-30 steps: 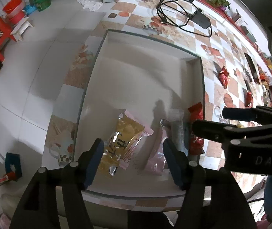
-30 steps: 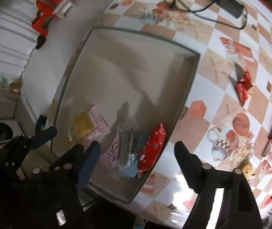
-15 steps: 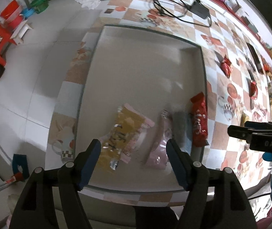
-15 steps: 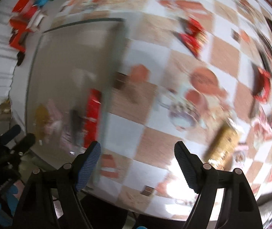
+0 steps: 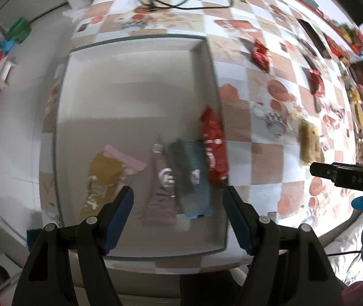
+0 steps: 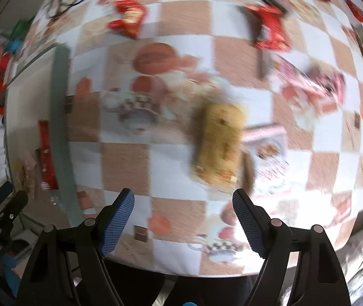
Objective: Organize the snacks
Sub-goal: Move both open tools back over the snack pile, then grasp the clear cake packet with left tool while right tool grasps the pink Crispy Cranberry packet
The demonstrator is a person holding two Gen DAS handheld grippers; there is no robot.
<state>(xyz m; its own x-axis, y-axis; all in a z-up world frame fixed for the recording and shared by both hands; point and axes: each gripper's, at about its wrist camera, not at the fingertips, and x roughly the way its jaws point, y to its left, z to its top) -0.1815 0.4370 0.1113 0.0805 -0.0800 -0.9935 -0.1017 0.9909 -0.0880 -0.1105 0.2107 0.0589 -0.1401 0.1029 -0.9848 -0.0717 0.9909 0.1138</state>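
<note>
Both views motion-blurred. Left gripper [image 5: 177, 204] wide, empty, above snack packets in tray [image 5: 140, 43]; labels unreadable. Right gripper [image 6: 182, 211] wide, empty, near yellow packet [image 6: 218, 145] on checkered tablecloth [image 6: 125, 160]

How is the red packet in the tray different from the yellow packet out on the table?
The red packet lies inside the tray, against its right wall, in a row with other snacks; the yellow packet lies on the checkered table, outside the tray. The red packet is narrow and long, the yellow one broader and blockier. The open right gripper points toward the yellow packet; no gripper is near the red one. Both lie flat, untouched.
</note>
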